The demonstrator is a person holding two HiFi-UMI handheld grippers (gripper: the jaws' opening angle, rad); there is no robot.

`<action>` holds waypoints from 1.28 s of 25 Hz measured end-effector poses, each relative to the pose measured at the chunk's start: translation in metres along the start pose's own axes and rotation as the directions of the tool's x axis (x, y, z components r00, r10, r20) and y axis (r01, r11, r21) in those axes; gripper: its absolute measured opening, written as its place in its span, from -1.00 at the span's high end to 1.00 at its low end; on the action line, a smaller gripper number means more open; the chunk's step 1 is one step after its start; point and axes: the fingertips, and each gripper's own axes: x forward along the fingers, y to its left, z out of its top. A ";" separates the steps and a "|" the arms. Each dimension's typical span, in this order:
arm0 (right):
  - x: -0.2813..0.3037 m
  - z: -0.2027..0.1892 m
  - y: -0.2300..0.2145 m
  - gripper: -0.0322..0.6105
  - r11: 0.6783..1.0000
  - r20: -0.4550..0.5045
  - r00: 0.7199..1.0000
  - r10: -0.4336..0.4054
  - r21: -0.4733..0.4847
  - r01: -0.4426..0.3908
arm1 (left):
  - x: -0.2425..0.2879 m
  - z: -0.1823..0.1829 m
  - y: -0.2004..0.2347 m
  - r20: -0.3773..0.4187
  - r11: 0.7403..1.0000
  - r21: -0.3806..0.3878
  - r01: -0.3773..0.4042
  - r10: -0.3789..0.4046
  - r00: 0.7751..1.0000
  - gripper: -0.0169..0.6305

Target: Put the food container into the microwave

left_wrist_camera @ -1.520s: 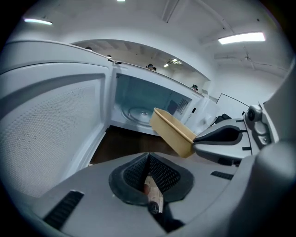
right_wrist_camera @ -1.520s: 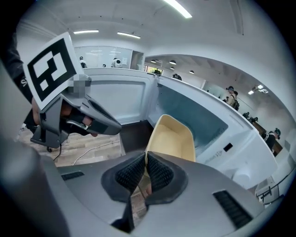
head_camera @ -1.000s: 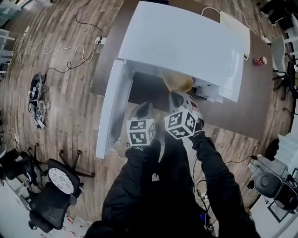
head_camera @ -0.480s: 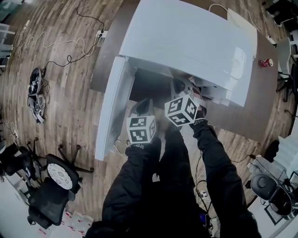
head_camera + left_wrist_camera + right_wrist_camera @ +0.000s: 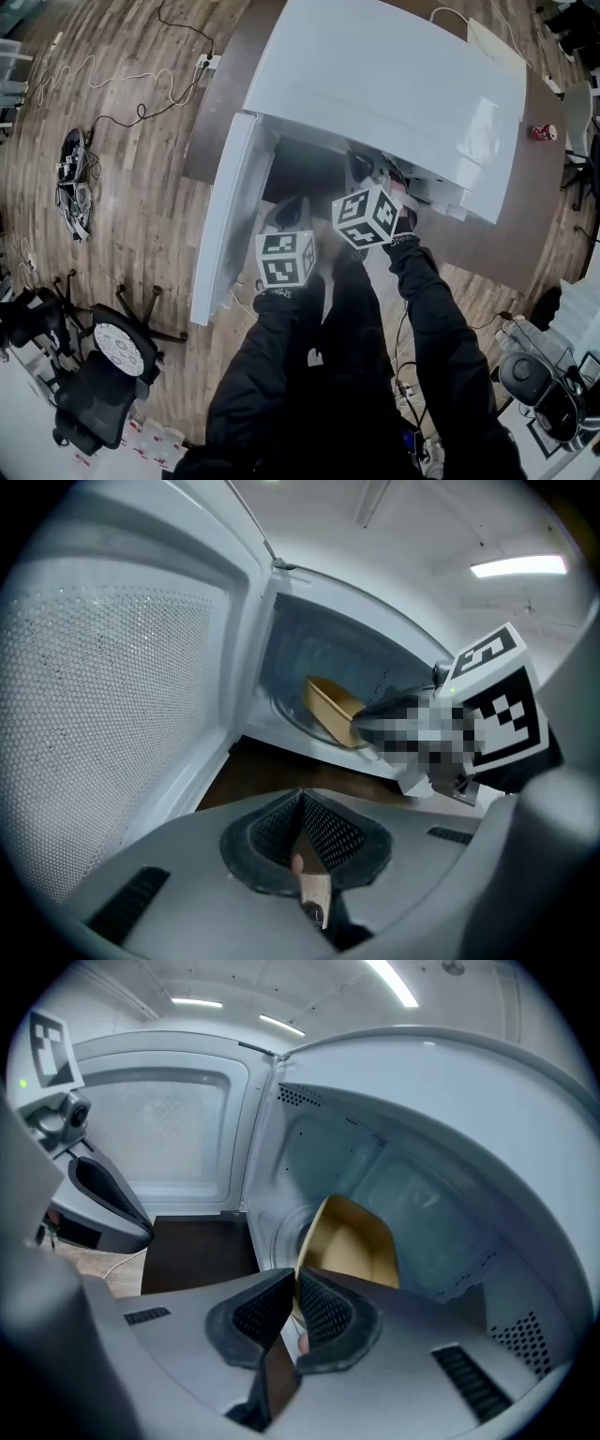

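The white microwave (image 5: 394, 84) stands with its door (image 5: 225, 216) swung open to the left. The tan food container (image 5: 352, 1241) sits tilted inside the cavity, over the glass turntable (image 5: 291, 710). My right gripper (image 5: 295, 1312) is shut on the container's near rim and reaches into the opening (image 5: 361, 169). From the left gripper view the container (image 5: 333, 710) shows deep in the cavity, with the right gripper (image 5: 487, 714) beside it. My left gripper (image 5: 291, 214) hangs in front of the open microwave, shut, its pads (image 5: 323, 832) pressed together with nothing between them. The microwave's top hides the container in the head view.
The microwave stands on a dark brown table (image 5: 487, 234), with a red can (image 5: 542, 133) at the far right. The open door's mesh window (image 5: 103, 714) is close on my left. An office chair (image 5: 103, 366) and cables (image 5: 75, 178) are on the wooden floor.
My right gripper has pushed forward and carried the container from the opening into the cavity, where the microwave's top now hides it in the head view. The left gripper has hardly moved.
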 end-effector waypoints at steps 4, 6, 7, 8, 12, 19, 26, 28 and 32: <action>0.001 0.001 0.001 0.79 1.000 0.011 1.000 0.001 0.014 -0.001 | -0.001 -0.001 0.002 -0.001 1.000 -0.006 -0.006 0.006 1.000 0.84; 0.001 0.000 0.001 0.78 1.000 0.014 1.000 0.006 0.026 -0.006 | -0.002 0.000 0.001 0.000 1.000 -0.006 -0.008 0.008 1.000 0.84; 0.001 0.000 0.001 0.76 0.999 0.015 1.000 0.010 0.033 -0.010 | -0.002 0.001 0.001 0.001 1.000 -0.006 -0.008 0.008 1.000 0.84; 0.000 0.001 0.001 0.72 0.999 0.018 1.000 0.013 0.039 -0.014 | -0.002 0.001 0.001 0.001 1.000 -0.005 -0.008 0.008 1.000 0.84; -0.010 0.004 0.000 0.65 0.997 0.044 0.999 -0.012 0.076 0.009 | -0.005 0.001 0.004 0.001 1.000 -0.004 -0.011 0.011 1.000 0.84; -0.058 0.016 -0.001 0.66 0.979 0.095 0.994 -0.060 0.200 0.040 | -0.022 0.010 -0.010 0.022 1.000 0.007 0.003 -0.003 1.000 0.84; -0.116 0.032 0.007 0.78 0.951 0.137 0.988 -0.073 0.308 0.028 | -0.055 0.032 -0.032 0.077 1.000 0.010 0.019 -0.020 0.997 0.84; -0.133 0.034 0.009 0.82 0.939 0.147 0.986 -0.079 0.344 0.024 | -0.066 0.036 -0.038 0.091 1.000 0.018 0.022 -0.024 0.996 0.84; -0.163 0.038 0.011 0.82 0.915 0.165 0.981 -0.098 0.402 0.024 | -0.090 0.044 -0.052 0.126 0.999 0.035 0.036 -0.041 0.991 0.84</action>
